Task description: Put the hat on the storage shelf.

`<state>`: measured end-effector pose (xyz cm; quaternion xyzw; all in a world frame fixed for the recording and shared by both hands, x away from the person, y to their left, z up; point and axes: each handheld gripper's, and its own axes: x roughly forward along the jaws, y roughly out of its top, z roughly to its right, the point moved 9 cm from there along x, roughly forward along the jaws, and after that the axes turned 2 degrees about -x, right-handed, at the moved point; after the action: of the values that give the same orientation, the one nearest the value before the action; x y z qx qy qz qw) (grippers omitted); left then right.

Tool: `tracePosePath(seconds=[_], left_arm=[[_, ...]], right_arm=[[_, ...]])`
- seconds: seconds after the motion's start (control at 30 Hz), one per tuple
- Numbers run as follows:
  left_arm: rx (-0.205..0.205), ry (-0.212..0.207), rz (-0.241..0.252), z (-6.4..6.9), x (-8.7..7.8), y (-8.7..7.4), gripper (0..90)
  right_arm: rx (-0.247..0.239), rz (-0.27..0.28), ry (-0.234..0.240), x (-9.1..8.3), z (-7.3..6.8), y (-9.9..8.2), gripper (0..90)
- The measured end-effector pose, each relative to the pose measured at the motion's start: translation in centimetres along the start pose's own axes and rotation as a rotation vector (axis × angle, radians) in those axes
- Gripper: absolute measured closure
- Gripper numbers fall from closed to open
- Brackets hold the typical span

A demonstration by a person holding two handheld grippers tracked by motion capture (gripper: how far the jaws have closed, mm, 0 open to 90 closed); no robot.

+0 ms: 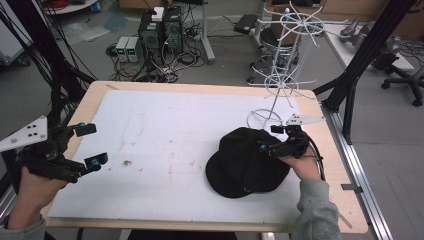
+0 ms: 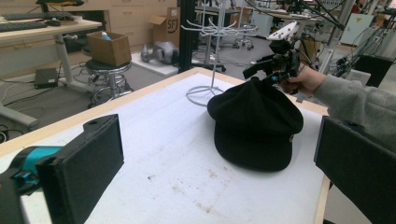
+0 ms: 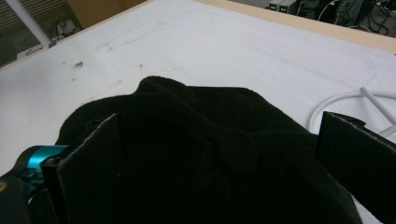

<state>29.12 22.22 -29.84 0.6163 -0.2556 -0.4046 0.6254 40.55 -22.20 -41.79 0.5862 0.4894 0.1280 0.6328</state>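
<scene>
Black soft-fabric cap (image 1: 245, 162) with a short brim sits on the white-covered wooden worktop (image 1: 165, 135), right-hand half, just in front of the round base of the white wire display stand (image 1: 280, 80). Crown is domed with a fabric button on top, visible in the right gripper view (image 3: 238, 151); panel seams run out from it. Brim points toward the person's edge; a small metal eyelet or buckle shows at the rim in the left gripper view. Fabric is matte, slightly slumped, not stiff.

Right tool (image 1: 276, 138): jaws apart, straddling the crown at its far right side, pads either side of the cloth, not clamped; contact with the cloth can't be told. Left tool (image 1: 91, 146): jaws wide apart, holding nothing, over the left edge of the worktop, well apart from the cap.

Worktop cover shows a few brown smudges near the middle.
</scene>
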Motion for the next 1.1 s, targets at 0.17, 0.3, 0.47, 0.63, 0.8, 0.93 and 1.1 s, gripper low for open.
tracePosePath(seconds=[0.17, 0.3, 0.47, 0.63, 0.8, 0.93, 1.1], left_arm=[[-0.001, 0.001, 0.001, -0.02, -0.06, 0.00, 1.7], [-0.002, 0.000, 0.000, -0.05, -0.06, -0.03, 1.7], [-0.005, 0.000, -0.001, -0.05, 0.00, -0.08, 1.7], [-0.007, 0.001, -0.004, -0.14, 0.02, -0.17, 1.7], [-0.008, 0.000, -0.005, -0.15, 0.04, -0.20, 1.7], [-0.009, 0.001, -0.005, -0.18, 0.10, -0.24, 1.7], [-0.008, 0.001, -0.005, -0.18, 0.08, -0.23, 1.7]], right_arm=[[-0.008, -0.016, 0.010, 0.46, -0.04, -0.24, 4.6], [-0.011, -0.032, 0.015, 0.82, -0.09, -0.45, 7.7], [-0.026, -0.040, 0.024, 0.94, -0.15, -0.57, 30.4], [-0.054, -0.064, -0.007, 0.84, -0.09, -0.74, 54.0], [-0.071, -0.080, -0.002, 0.85, -0.26, -0.90, 64.5], [-0.066, -0.077, 0.001, 0.79, -0.30, -0.84, 65.2], [-0.062, -0.069, 0.009, 0.57, -0.33, -0.74, 65.7]])
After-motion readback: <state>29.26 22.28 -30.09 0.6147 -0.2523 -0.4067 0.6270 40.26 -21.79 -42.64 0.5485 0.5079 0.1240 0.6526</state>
